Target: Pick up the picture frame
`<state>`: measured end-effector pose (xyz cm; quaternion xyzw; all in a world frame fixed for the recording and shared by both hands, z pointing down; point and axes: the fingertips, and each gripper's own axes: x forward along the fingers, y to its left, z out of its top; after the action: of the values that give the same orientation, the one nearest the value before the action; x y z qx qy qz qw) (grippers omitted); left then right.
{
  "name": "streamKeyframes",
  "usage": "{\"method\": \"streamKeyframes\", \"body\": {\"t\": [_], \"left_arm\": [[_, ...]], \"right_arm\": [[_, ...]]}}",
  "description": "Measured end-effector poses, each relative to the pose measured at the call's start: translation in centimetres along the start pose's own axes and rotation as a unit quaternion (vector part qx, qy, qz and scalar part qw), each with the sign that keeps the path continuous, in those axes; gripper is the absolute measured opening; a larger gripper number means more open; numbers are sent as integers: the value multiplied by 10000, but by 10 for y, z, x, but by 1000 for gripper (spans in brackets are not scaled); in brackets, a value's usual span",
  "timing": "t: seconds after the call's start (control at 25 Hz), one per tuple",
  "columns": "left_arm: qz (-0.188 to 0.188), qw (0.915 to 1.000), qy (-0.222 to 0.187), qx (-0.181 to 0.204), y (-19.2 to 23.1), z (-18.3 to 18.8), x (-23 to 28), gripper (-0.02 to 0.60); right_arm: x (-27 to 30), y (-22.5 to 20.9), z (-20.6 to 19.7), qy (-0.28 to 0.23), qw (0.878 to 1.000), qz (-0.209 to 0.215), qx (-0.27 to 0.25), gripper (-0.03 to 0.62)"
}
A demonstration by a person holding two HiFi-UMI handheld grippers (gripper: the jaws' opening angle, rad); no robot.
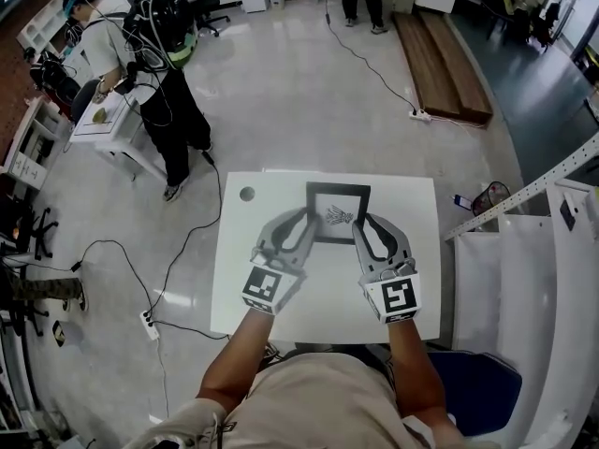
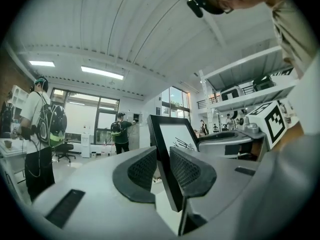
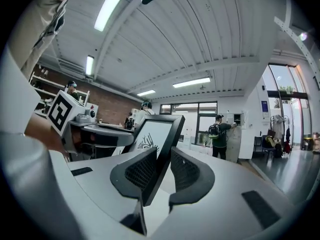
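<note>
The picture frame is held over the white table, clamped at its side edges by the left gripper and the right gripper. Pad contact is confirmed in the gripper views only; the table is shown in the head view only.

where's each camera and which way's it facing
Head view: on the person's head, looking steeply down at the table; shows both arms, left tool and right tool.
Left gripper view: rides the left tool, looks along its jaws across the room; shirt at right.
Right gripper view: rides the right tool, same way; shirt at left.
All three share the gripped picture frame.
</note>
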<state>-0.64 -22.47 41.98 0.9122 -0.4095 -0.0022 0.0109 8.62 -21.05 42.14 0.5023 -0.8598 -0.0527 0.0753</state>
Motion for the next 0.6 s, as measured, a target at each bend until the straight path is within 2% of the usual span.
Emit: {"method": "streamKeyframes", "body": {"t": [0.6], "left_arm": [[-26,9997,-210,133,-10,24,-12,86]], "right_arm": [[-13,5,28,-223,9997,-9,-136,93]]}}
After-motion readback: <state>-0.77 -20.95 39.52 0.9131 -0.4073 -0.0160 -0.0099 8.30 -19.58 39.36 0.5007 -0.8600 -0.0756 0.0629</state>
